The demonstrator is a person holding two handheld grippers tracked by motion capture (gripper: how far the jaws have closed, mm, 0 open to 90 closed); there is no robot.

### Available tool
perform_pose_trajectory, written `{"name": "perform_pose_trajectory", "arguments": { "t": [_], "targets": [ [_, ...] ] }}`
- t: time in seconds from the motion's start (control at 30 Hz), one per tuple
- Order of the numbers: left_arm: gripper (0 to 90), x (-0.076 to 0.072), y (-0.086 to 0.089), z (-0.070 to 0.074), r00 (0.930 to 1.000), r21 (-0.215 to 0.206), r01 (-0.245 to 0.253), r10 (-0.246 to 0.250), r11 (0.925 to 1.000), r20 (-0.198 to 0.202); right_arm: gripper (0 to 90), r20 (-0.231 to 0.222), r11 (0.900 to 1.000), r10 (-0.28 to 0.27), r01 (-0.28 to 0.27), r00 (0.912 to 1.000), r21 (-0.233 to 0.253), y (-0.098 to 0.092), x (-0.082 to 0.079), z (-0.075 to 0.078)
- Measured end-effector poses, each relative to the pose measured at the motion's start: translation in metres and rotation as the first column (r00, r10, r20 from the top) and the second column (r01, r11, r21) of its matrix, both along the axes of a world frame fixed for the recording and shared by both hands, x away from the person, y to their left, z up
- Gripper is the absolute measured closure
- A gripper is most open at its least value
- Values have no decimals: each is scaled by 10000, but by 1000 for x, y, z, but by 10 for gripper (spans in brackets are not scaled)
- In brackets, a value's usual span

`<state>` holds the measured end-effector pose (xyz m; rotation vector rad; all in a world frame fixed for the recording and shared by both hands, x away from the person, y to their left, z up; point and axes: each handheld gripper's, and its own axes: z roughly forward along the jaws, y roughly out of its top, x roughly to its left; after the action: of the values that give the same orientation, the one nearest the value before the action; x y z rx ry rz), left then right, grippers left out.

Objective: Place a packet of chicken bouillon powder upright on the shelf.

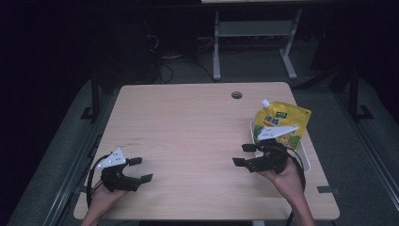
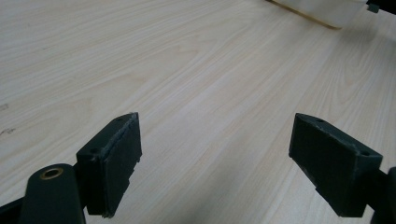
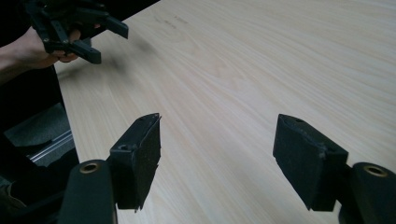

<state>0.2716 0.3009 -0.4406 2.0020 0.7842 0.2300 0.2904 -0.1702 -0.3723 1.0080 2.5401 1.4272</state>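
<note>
Two grippers are hovering low over the wooden table point(image 1: 188, 122), each held by a person's hand coming in from the near edge. Left gripper point(image 1: 140, 169) is sitting near the near-left corner, jaws spread wide and gripping nothing; its own view is showing bare wood grain between the two black pads point(image 2: 116, 158). Right gripper point(image 1: 243, 155) is waiting at the near right, jaws likewise wide apart and empty, pointing leftward across the table, away from the pouch.

Yellow spouted pouch point(image 1: 287, 123) is lying tilted in a white tray point(image 1: 306, 162) at the right edge, just beyond the right gripper, white cap aimed toward the far side. Part of the pouch is hiding behind the grey plate on top of that gripper. The tray is likely keeping the pouch from sliding flat, leaving the spout end raised for a grasp.

Judging by the spread jaws and idle poses, both tools are standing ready, with the right one nearest the pouch and so best placed to take it. A round cable hole point(image 1: 236, 95) is sitting at the far middle.
</note>
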Motion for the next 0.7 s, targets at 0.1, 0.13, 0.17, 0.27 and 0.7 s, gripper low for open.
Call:
{"name": "perform_pose_trajectory", "arguments": {
  "t": [0.1, 0.13, 0.17, 0.27, 0.7],
  "targets": [
    [164, -1, 0, 1, 10000, -40, -23, 23, 10000, 56, 305, -37, 9999, 140, -140, 9999, -77, 12, -2, -4],
    [164, -2, 0, 2, 10000, -21, -19, 20, 10000, 81, 301, -92, 9997, 189, -191, 9998, -174, 16, -2, -6],
    [165, -2, 0, 2, 10000, -31, -36, 36, 10000, 78, 294, -162, 9994, 234, -238, 9996, -262, 21, -2, -8],
    [167, -2, 0, 2, 9999, 13, -15, 14, 10000, 101, 296, -214, 9985, 401, -409, 9990, -357, 35, -4, -13],
    [166, -4, -1, 3, 9999, -244, 99, -96, 9997, 116, 288, -670, 9873, 1329, -1380, 9889, -788, 89, -9, -43]
  ]
}}
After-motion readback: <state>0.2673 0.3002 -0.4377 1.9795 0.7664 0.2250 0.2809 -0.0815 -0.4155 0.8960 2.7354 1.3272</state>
